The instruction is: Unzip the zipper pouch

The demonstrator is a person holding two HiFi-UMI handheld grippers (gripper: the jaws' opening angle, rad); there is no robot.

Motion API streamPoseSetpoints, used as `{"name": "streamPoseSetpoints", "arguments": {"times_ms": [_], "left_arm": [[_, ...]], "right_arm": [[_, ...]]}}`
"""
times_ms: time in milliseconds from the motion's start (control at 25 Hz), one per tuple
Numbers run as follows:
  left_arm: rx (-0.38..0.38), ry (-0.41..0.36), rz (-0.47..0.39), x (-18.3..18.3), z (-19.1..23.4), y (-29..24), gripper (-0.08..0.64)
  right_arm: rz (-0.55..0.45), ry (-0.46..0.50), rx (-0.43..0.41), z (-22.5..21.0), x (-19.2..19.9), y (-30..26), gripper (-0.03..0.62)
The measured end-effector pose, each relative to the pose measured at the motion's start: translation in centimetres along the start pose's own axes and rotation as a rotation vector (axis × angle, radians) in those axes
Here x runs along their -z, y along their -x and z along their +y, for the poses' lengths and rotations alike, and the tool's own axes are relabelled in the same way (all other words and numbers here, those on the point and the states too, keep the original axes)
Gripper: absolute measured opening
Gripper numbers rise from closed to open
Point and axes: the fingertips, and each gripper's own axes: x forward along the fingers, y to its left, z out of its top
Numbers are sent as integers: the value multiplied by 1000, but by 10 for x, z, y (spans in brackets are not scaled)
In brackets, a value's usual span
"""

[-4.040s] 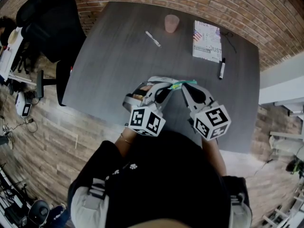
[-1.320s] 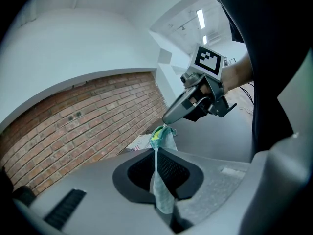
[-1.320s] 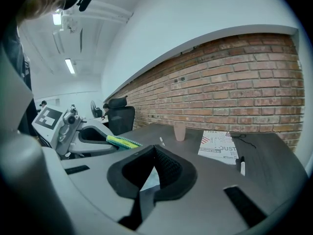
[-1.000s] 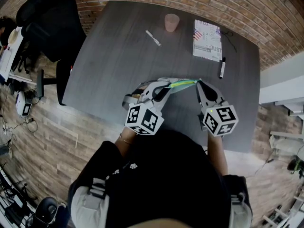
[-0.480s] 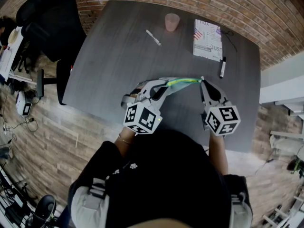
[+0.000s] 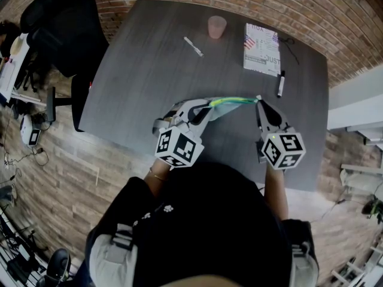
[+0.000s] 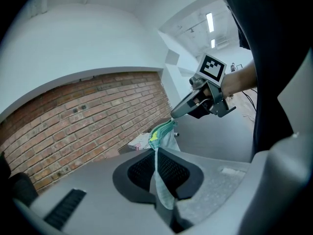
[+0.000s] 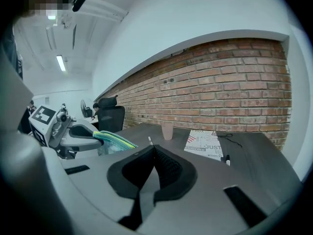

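Pouch point(image 6: 230, 103) held; booklet point(image 6: 261, 49) seemingly reads "JUST".

zipper pouch point(image 6: 230, 102) | clear, green-yellow zip edge | stretched level — aloft

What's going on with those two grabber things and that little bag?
A person holds a two-jaw tool in each hand above a dark grey table. The left gripper is shut on one end of a clear soft pouch with a green zipper edge, the right gripper on the other end. The pouch is stretched between them, off the table. How far it is unzipped I cannot tell.
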Motion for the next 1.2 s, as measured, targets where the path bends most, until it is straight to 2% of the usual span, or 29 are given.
{"name": "streamPoseSetpoints", "arguments": {"times_ms": [280, 840, 1000, 1200], "left_arm": [[3, 6, -7, -1, 0, 0, 9], [11, 70, -31, -1, 2, 2, 9], [3, 100, -40, -1, 4, 3, 9], [-24, 138, -39, 5, 13, 8, 9]], "right_arm": [[3, -1, 16, -4, 0, 1, 2], [12, 5, 28, -10, 5, 2, 5], [2, 9, 44, -10, 7, 3, 21], [-55, -43, 48, -14, 0, 7, 41]]}}
